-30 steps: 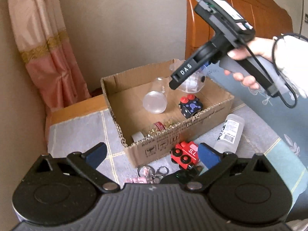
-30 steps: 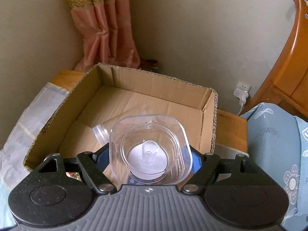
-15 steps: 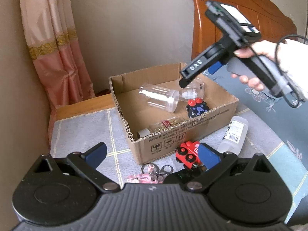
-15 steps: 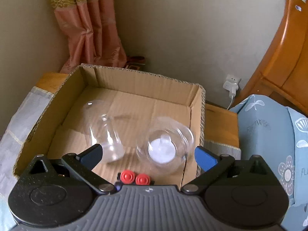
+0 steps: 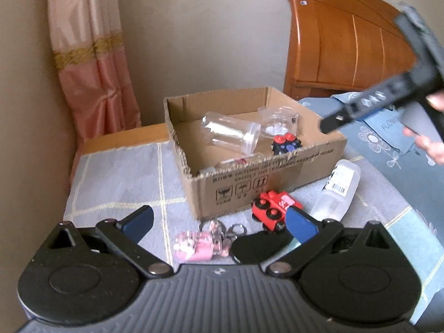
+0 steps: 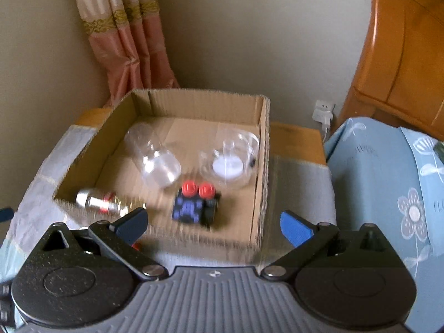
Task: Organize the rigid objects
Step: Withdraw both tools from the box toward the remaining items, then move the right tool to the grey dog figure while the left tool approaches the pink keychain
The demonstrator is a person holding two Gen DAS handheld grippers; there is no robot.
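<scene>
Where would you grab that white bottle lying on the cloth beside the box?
Probably across the middle of its body, coming down from above. The white bottle lies on its side, so its round flanks face outward and open fingers can straddle them. The neck end looks narrower and more likely to slip. The cardboard box and red toy train sit close, so approach from the open side.

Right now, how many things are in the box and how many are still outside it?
In the box: 4 (jar, clear container, black-and-blue toy, small bottle)
Outside: 4 (red train, white bottle, pink keychain, black thing)
Total: 8
</scene>
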